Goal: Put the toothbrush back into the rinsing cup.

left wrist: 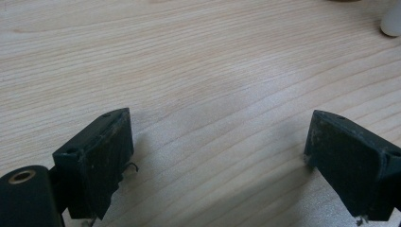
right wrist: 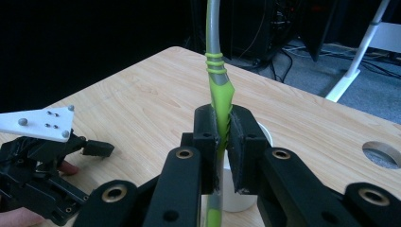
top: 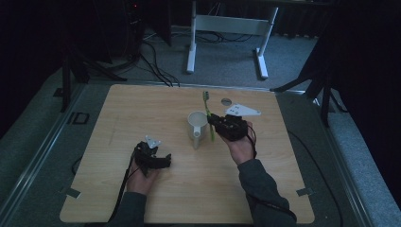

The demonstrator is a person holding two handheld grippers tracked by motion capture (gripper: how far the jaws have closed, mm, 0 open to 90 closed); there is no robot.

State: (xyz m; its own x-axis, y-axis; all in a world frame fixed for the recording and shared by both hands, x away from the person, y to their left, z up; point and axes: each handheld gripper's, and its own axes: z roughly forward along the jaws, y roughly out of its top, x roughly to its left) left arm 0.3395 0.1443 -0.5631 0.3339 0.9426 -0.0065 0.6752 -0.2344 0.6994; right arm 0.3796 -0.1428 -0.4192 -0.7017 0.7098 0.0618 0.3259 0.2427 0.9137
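My right gripper [top: 212,121] is shut on the handle of a green and grey toothbrush [top: 206,101], which stands nearly upright right beside a white mug [top: 196,124] at the middle of the wooden table [top: 142,104]. In the right gripper view the two jaws [right wrist: 222,127] pinch the toothbrush [right wrist: 215,71] above the mug [right wrist: 236,198]. My left gripper [top: 163,160] rests low over the table nearer the front, left of the mug. Its jaws [left wrist: 217,156] stand wide apart with only bare wood [left wrist: 203,71] between them.
A round cable hole [top: 226,100] lies in the tabletop behind the mug. A white desk frame [top: 227,23] and loose cables [top: 156,66] sit on the floor beyond the far edge. A white bit of the mug [left wrist: 392,21] shows at the left gripper view's top right.
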